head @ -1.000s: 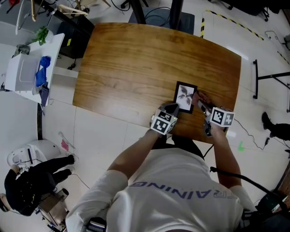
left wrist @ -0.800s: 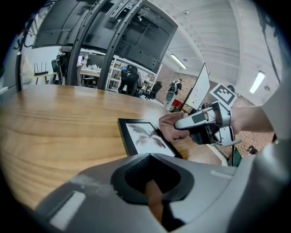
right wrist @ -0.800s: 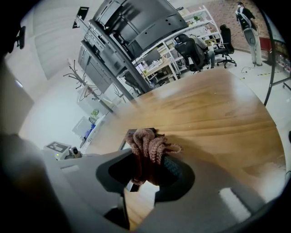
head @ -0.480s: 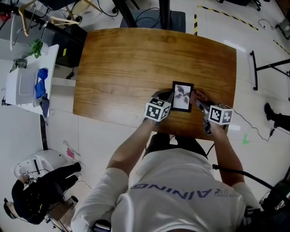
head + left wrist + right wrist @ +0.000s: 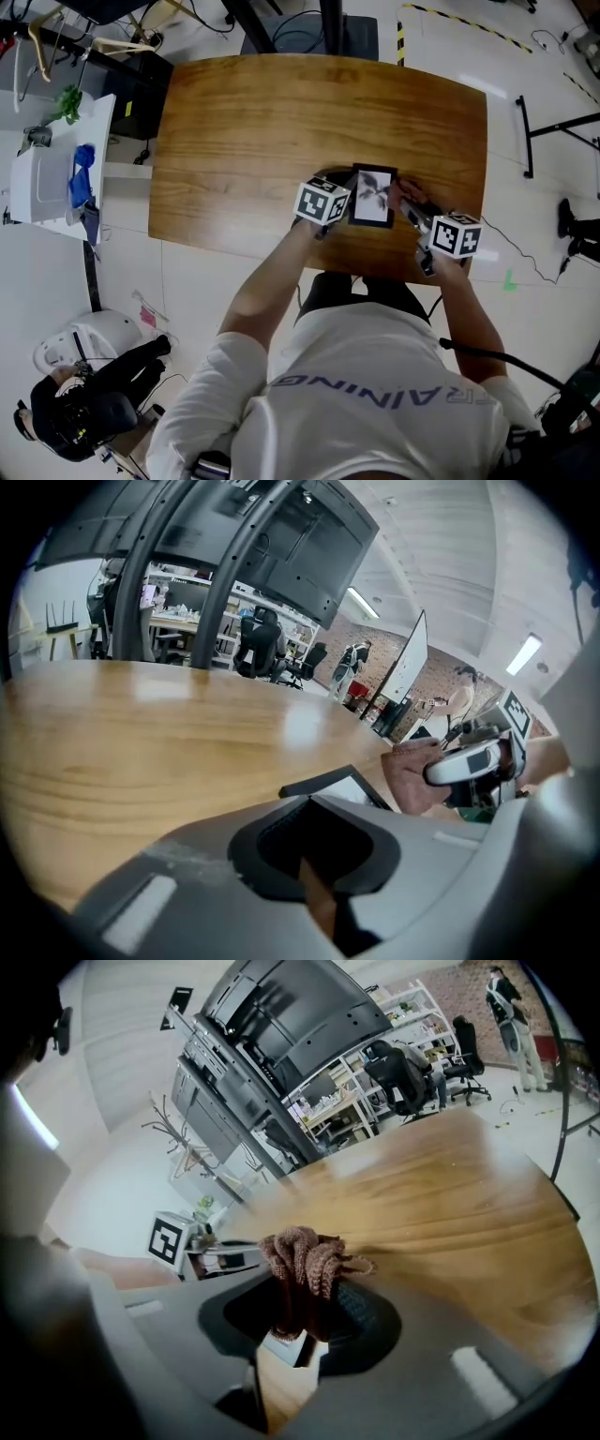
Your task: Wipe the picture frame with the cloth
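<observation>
A black picture frame (image 5: 372,197) with a flower print lies near the front edge of the wooden table (image 5: 253,122). My left gripper (image 5: 330,200) sits at the frame's left edge, jaws closed on it; in the left gripper view the frame's corner (image 5: 330,778) pokes out past the left gripper (image 5: 314,810). My right gripper (image 5: 419,217) is shut on a bunched reddish-brown cloth (image 5: 409,196), which rests against the frame's right edge. From the right gripper view, the cloth (image 5: 305,1258) sticks out of the right gripper (image 5: 296,1321). The cloth (image 5: 417,775) also shows in the left gripper view.
A white cabinet (image 5: 45,173) holding a blue object stands left of the table. A person in black (image 5: 84,403) crouches on the floor at lower left. A black stand (image 5: 531,122) is to the right. The frame is close to the table's near edge.
My left gripper has moved from the frame's near-left corner up along its left edge. The right gripper with the cloth has stayed by the right edge.
</observation>
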The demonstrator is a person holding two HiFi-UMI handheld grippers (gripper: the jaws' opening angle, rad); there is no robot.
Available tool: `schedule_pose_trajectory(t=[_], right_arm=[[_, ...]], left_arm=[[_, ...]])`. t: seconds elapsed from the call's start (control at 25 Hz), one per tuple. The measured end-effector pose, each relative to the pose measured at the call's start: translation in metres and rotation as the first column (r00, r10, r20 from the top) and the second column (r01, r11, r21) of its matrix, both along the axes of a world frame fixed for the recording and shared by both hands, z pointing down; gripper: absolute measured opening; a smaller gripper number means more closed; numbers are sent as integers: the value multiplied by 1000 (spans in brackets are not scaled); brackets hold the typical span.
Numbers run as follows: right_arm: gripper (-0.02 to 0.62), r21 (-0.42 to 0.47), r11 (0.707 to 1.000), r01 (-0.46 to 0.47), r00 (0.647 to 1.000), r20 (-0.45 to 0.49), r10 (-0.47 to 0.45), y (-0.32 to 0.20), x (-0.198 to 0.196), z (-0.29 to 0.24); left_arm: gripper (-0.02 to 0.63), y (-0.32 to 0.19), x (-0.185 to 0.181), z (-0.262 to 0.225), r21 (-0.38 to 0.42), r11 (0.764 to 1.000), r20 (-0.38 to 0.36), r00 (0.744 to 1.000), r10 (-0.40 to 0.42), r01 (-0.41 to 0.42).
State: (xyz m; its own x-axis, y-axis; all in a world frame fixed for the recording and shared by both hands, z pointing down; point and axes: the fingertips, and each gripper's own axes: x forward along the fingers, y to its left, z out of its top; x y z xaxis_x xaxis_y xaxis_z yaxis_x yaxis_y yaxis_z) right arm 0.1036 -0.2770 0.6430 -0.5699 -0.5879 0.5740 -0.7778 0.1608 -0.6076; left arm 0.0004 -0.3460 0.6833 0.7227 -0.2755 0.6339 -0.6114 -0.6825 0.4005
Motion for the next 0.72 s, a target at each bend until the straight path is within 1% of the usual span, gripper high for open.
schedule_pose_trajectory(t=[0.04, 0.12, 0.2, 0.28, 0.4, 0.48, 0.6, 0.72], right_arm=[[120, -6, 1000, 13, 999, 47, -12, 1, -12, -7], [120, -49, 996, 74, 988, 140, -66, 10, -44, -11], [120, -94, 984, 153, 972, 194, -132, 20, -75, -6], [120, -126, 972, 199, 960, 223, -168, 26, -98, 0], [120, -167, 961, 221, 955, 235, -179, 29, -116, 10], [120, -192, 956, 222, 959, 221, -178, 29, -121, 19], [120, -214, 953, 214, 966, 192, -173, 28, -119, 29], [120, -211, 954, 214, 969, 168, -181, 28, -114, 30]], left_arm=[[5, 0, -1, 0, -4, 1000, -1, 1000, 1, -1], [5, 2, -4, -1, -1, 1000, 0, 1000, 1, -1], [6, 3, -4, -1, 11, 1000, 3, 1000, 1, -1], [6, 4, -4, -1, 18, 1000, 5, 1000, 0, -1], [5, 5, -3, -2, 17, 1000, 3, 1000, 1, -1], [6, 4, -2, -2, 20, 1000, 4, 1000, 1, -1], [5, 4, 0, -2, 33, 999, 13, 1000, 0, 0], [5, 5, 0, 1, 45, 999, 21, 1000, -3, 2]])
